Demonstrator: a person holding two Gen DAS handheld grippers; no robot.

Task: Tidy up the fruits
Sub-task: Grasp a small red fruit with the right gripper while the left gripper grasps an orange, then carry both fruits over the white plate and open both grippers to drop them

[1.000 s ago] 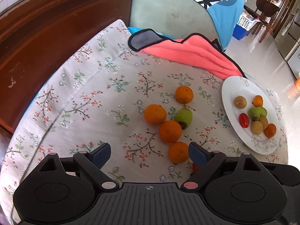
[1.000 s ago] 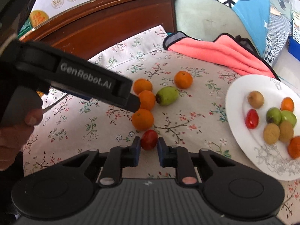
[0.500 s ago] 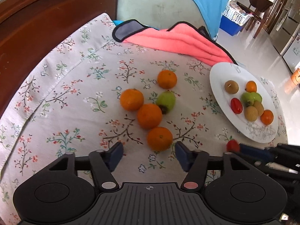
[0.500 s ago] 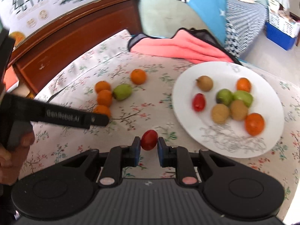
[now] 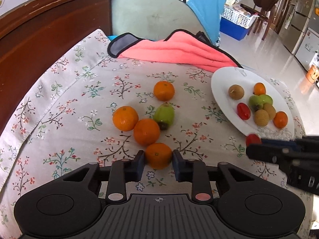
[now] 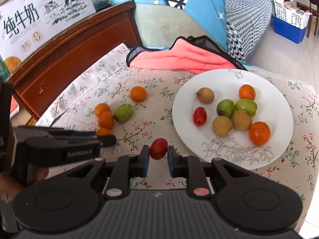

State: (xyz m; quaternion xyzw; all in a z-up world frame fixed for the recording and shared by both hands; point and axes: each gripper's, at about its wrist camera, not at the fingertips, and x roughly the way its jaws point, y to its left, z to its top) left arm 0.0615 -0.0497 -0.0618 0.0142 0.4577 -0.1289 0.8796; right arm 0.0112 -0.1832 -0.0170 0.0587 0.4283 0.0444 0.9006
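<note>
Several oranges and a green fruit [image 5: 164,115] lie on the flowered cloth. In the left wrist view my left gripper [image 5: 158,160] is closing, and its blue pads touch both sides of the nearest orange [image 5: 158,155] on the cloth. My right gripper [image 6: 158,155] is shut on a red cherry tomato [image 6: 158,148], held a little above the cloth just left of the white plate [image 6: 229,79]. The plate [image 5: 223,79] carries several small fruits: oranges, green ones, brown ones and a second tomato [image 6: 199,116]. The left gripper [image 6: 105,139] also shows from the side in the right wrist view.
A pink towel [image 5: 175,51] lies bunched at the far edge of the cloth, behind the plate. A brown wooden board [image 5: 39,39] runs along the left. A milk carton box [image 6: 39,20] stands behind it. The cloth drops away past the plate on the right.
The left gripper moved forward and down over the nearest orange and closed its jaws from wide apart onto it. The right gripper carried the tomato rightward, up beside the plate.
</note>
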